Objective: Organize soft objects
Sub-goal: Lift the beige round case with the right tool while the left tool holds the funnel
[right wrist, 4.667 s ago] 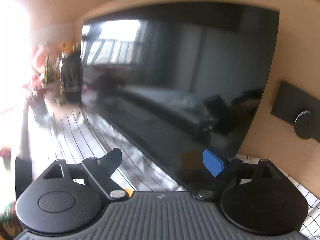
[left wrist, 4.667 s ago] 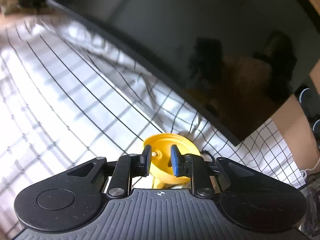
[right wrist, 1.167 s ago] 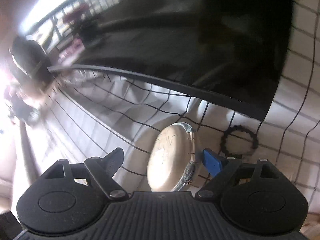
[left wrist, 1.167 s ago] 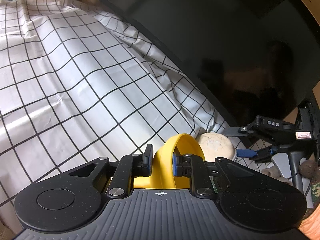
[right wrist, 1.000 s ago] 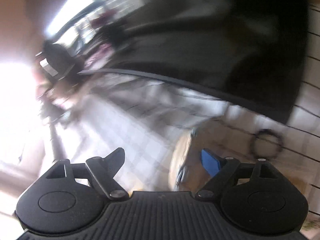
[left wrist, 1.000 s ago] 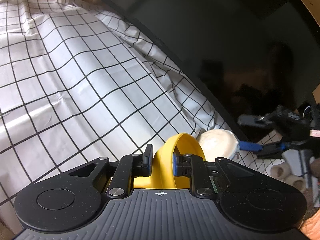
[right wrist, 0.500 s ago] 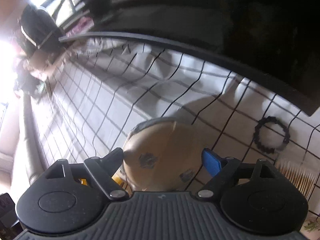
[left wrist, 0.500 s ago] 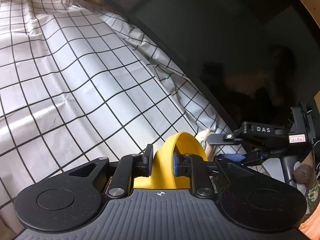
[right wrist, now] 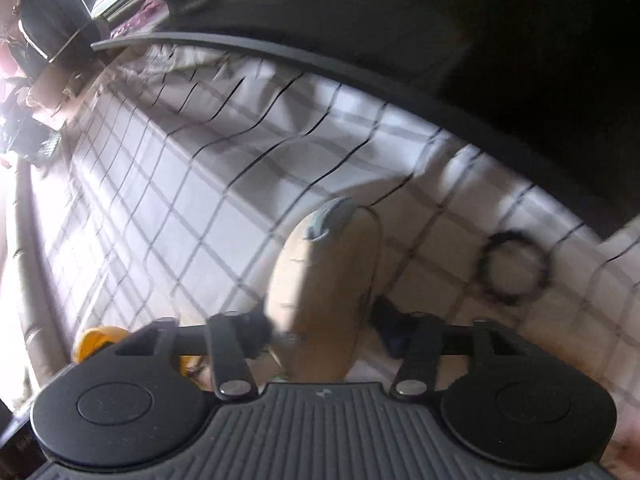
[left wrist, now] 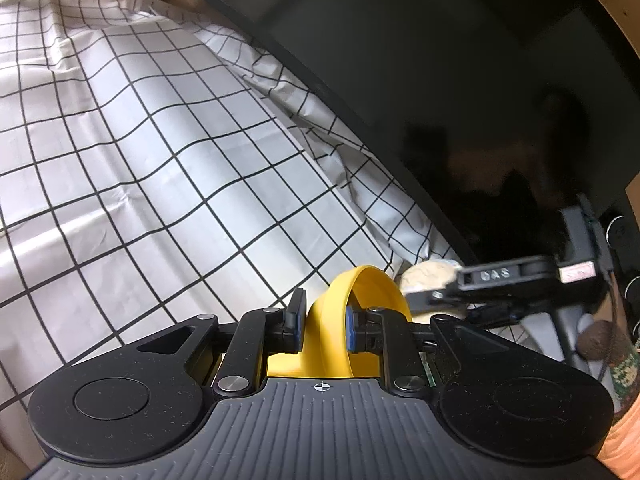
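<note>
My left gripper (left wrist: 322, 322) is shut on the upright rim of a yellow rubbery object (left wrist: 372, 284), held just above the checked cloth (left wrist: 160, 160). The same yellow object (right wrist: 96, 340) peeks out at the lower left of the right wrist view. To its right lies a beige soft pouch (left wrist: 428, 276) with a grey edge. My right gripper (right wrist: 324, 328) points down over the pouch (right wrist: 328, 272), and its jaws are closing. The pouch is squeezed narrow between the pads. In the left wrist view the right gripper (left wrist: 452, 300) reaches in from the right.
A large dark screen (left wrist: 440, 80) stands along the back edge of the cloth, close behind the pouch. A black beaded ring (right wrist: 514, 266) lies on the cloth right of the pouch. A brown ball (left wrist: 596, 338) sits at the far right.
The right gripper came down over the beige pouch and its jaws closed in, pressing the round pouch narrow. The left gripper and the yellow object have not moved.
</note>
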Demonstrator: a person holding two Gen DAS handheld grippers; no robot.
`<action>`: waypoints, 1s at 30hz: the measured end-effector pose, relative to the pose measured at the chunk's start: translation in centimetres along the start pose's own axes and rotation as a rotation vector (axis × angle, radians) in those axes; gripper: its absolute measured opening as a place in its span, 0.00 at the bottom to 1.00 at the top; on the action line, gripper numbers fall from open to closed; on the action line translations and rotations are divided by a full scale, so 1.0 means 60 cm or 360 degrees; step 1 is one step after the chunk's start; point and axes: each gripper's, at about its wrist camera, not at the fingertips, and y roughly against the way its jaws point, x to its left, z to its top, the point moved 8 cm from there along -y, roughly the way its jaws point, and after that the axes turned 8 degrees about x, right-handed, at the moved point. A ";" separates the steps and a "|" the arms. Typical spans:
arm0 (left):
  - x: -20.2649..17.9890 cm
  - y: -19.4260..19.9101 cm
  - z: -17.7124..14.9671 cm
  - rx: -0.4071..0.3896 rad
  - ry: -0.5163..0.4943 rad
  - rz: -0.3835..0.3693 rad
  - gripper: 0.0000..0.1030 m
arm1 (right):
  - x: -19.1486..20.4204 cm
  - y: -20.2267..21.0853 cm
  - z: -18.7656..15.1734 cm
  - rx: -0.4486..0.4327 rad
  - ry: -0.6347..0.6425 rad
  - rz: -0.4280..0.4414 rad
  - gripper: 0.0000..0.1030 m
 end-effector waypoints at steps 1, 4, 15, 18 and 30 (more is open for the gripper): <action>-0.002 0.001 0.001 -0.0005 -0.0009 0.0008 0.20 | -0.006 0.012 0.000 -0.0035 0.0018 -0.0013 0.40; -0.011 0.010 0.002 -0.0029 -0.0063 0.0053 0.19 | -0.003 0.048 0.001 -0.0105 0.0067 0.0004 0.38; -0.111 0.100 0.022 -0.0142 -0.0291 0.0063 0.19 | 0.034 0.262 -0.074 -0.0438 0.0292 0.0026 0.38; -0.172 0.127 0.029 -0.0195 -0.0417 0.0043 0.19 | 0.024 0.314 -0.106 -0.0532 0.0296 -0.0010 0.38; -0.422 0.126 -0.027 -0.0159 -0.0753 -0.0170 0.19 | -0.136 0.470 -0.244 -0.0827 0.0075 -0.0098 0.38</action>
